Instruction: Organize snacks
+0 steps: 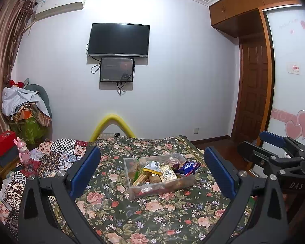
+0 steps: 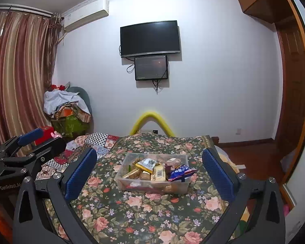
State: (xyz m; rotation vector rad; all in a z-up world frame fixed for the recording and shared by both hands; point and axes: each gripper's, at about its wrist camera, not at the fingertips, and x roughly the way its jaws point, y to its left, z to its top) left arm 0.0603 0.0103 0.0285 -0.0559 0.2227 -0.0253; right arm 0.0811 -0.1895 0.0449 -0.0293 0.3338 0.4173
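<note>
A clear plastic bin (image 1: 132,191) sits on a floral cloth and holds several snack packets, among them a blue bag (image 1: 188,167) leaning over its right rim. The bin shows in the right wrist view (image 2: 122,185) too, with the blue bag (image 2: 180,172). My left gripper (image 1: 152,170) is open and empty, held back from the bin with its blue pads wide apart. My right gripper (image 2: 150,170) is open and empty, also short of the bin. The right gripper (image 1: 274,142) shows at the left view's right edge, and the left gripper (image 2: 30,140) at the right view's left edge.
The floral cloth (image 1: 152,213) covers a bed or table, with a patchwork quilt (image 1: 50,156) to its left. A pink rabbit figure (image 1: 23,152) and red box (image 1: 2,142) stand at far left. A yellow foam tube (image 1: 111,122), wall TV (image 1: 118,39) and wooden door (image 1: 252,89) lie beyond.
</note>
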